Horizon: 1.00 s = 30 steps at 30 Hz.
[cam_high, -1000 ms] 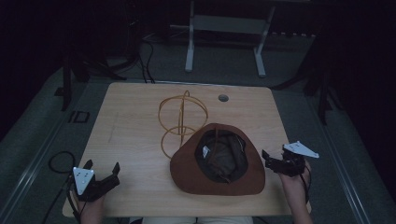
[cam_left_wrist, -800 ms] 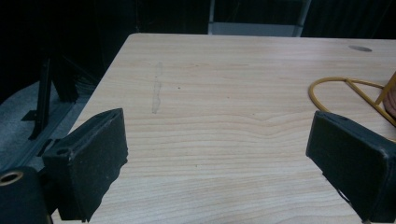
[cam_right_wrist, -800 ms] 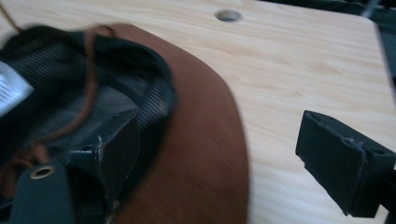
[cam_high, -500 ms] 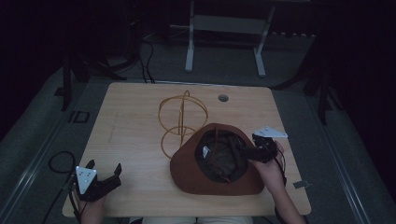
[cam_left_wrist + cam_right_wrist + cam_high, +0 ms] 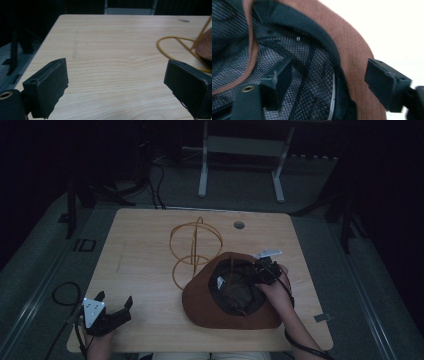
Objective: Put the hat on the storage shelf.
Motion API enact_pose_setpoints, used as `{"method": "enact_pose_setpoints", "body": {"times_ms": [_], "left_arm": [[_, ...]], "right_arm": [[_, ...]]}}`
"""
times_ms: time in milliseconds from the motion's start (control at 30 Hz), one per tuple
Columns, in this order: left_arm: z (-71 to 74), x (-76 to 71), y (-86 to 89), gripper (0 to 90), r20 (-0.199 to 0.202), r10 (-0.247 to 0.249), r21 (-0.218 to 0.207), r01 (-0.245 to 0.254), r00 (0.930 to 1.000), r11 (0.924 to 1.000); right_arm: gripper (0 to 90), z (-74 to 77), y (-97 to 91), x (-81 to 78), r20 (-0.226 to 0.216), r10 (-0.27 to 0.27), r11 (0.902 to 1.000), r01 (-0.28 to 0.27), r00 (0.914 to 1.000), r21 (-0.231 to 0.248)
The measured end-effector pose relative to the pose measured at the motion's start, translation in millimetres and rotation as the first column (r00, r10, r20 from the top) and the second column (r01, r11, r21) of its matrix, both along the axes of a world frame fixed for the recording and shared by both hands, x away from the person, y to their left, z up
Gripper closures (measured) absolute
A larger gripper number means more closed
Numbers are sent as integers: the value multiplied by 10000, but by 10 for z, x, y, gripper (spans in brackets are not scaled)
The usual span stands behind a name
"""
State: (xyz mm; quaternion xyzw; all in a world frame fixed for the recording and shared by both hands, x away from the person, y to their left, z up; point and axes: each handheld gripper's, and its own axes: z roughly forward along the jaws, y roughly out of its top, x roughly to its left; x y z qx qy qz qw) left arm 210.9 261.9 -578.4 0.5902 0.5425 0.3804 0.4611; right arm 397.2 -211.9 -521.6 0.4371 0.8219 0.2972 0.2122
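Left gripper (image 5: 112, 312) rests at the desk's (image 5: 145, 250) near left corner, jaws spread, nothing between. Wire stand (image 5: 195, 251) mid-desk. Brown hat (image 5: 232, 292) lies crown-down, right of centre, touching the stand. Right gripper (image 5: 332, 75), jaws spread, straddles the brim edge by the sweatband. Hat looks light, soft, floppy; pinch brim and band together.

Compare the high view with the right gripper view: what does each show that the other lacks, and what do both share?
High view alone: the wire hat stand, the whole wooden table, the left gripper open near the front left corner, and the person's hand. Right gripper view alone: the hat's black mesh lining and sweatband close up, with one of the fingers inside the crown. Both: the upturned brown hat and the open right gripper at its brim.
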Motion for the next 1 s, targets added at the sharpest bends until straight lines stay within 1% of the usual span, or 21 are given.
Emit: {"method": "enact_pose_setpoints", "body": {"times_ms": [67, 133, 167, 200, 233, 300, 367, 400, 433, 500, 533, 567, 633, 667, 700, 800, 833, 867, 900, 933, 1000], "left_arm": [[-1, 5, -27, 60, -8, -231, -4, 231, 9997, 9997], [-2, 9, -52, 61, -123, -357, 99, 358, 9993, 9993], [-2, 9, -52, 61, -123, -357, 99, 358, 9993, 9993], [1, 12, -74, 61, -173, -457, 157, 459, 9988, 9988], [6, 10, -79, 63, -163, -557, 77, 558, 9983, 9984], [10, 8, -82, 67, -119, -633, -74, 632, 9979, 9980], [16, 4, -83, 67, -106, -670, -188, 667, 9977, 9976], [17, 4, -83, 67, -135, -685, -244, 682, 9976, 9974], [17, 4, -83, 67, -135, -685, -244, 682, 9976, 9974], [12, 8, -83, 67, -241, -718, -338, 710, 9971, 9969], [12, 8, -83, 67, -241, -718, -338, 710, 9971, 9969], [19, 7, -83, 67, -271, -830, -453, 817, 9962, 9956], [26, 6, -86, 74, -337, -912, -443, 897, 9953, 9950], [34, 4, -102, 74, -354, -1176, -463, 1159, 9924, 9922], [34, 4, -102, 74, -354, -1176, -463, 1159, 9924, 9922], [47, 2, -161, 74, -569, -1278, -207, 1268, 9902, 9917], [47, 2, -161, 74, -569, -1278, -207, 1268, 9902, 9917], [66, -1, -174, 74, -776, -1394, -374, 1369, 9872, 9899], [66, -1, -174, 74, -776, -1394, -374, 1369, 9872, 9899], [85, -17, -183, 74, -802, -1678, -452, 1646, 9826, 9853], [96, -21, -196, 74, -878, -1760, -357, 1735, 9805, 9842]], "right_arm": [[190, -60, 35, 19, -203, 136, 9997, -140, 9997, -192], [192, -112, 69, 26, -61, -47, 9980, 43, 10000, -632], [192, -112, 69, 26, -61, -47, 9980, 43, 10000, -632], [261, -171, 99, 32, 4, -171, 9935, 170, 9999, -1129], [333, -195, 105, 31, -8, 17, 9897, -18, 10000, -1431], [393, -239, 134, 18, 94, 358, 9790, -331, 9993, -2013], [393, -239, 134, 18, 94, 358, 9790, -331, 9993, -2013], [554, -245, 148, -2, 311, -283, 9799, 338, 9991, -1967], [640, -240, 142, -5, 367, -488, 9793, 551, 9981, -1949], [729, -221, 112, -14, 476, -801, 9797, 875, 9956, -1804], [729, -221, 112, -14, 476, -801, 9797, 875, 9956, -1804], [776, -220, 93, -26, 623, -989, 9803, 1080, 9931, -1652], [812, -223, 88, -48, 820, -1055, 9810, 1172, 9910, -1546], [821, -217, 85, -62, 963, -1118, 9809, 1254, 9891, -1484], [829, -199, 72, -72, 1032, -1130, 9823, 1267, 9882, -1376], [837, -104, 10, -109, 1262, -1281, 9868, 1391, 9837, -832], [837, -104, 10, -109, 1262, -1281, 9868, 1391, 9837, -832], [839, -10, -47, -141, 1469, -1417, 9882, 1486, 9790, -370], [839, -10, -47, -141, 1469, -1417, 9882, 1486, 9790, -370], [839, 93, -121, -173, 1548, -1519, 9884, 1497, 9762, 261], [840, 195, -190, -210, 1626, -1639, 9852, 1531, 9730, 768]]}}
